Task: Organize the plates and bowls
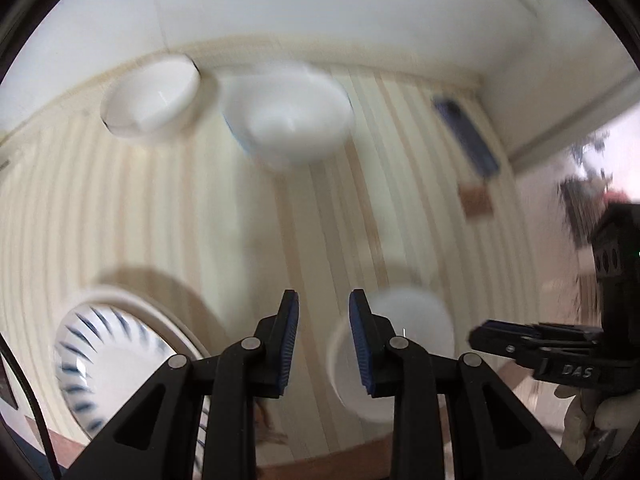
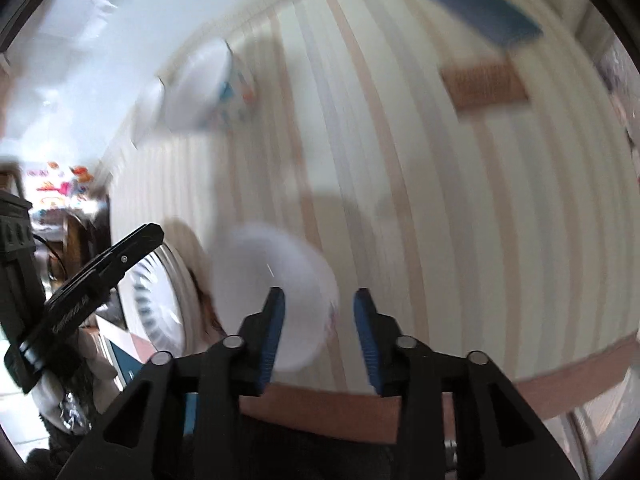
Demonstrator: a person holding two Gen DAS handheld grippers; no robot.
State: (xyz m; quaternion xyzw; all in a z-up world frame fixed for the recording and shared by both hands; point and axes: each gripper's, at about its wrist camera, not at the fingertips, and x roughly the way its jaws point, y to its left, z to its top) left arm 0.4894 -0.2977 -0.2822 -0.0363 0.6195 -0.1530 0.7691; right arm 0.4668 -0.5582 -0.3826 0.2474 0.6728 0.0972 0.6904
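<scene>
Both views are motion-blurred. My left gripper is open and empty above the striped table. A small white bowl stands just right of its right finger. A blue-striped plate lies at the near left. Two more white bowls stand side by side at the far edge. My right gripper is open, low over the small white bowl, whose right rim shows between the fingers. I cannot tell whether they touch. In the right wrist view the plate lies left of that bowl.
A blue phone and a brown coaster lie at the far right of the table. The right gripper reaches in from the right, the left gripper from the left. A wall stands behind the table.
</scene>
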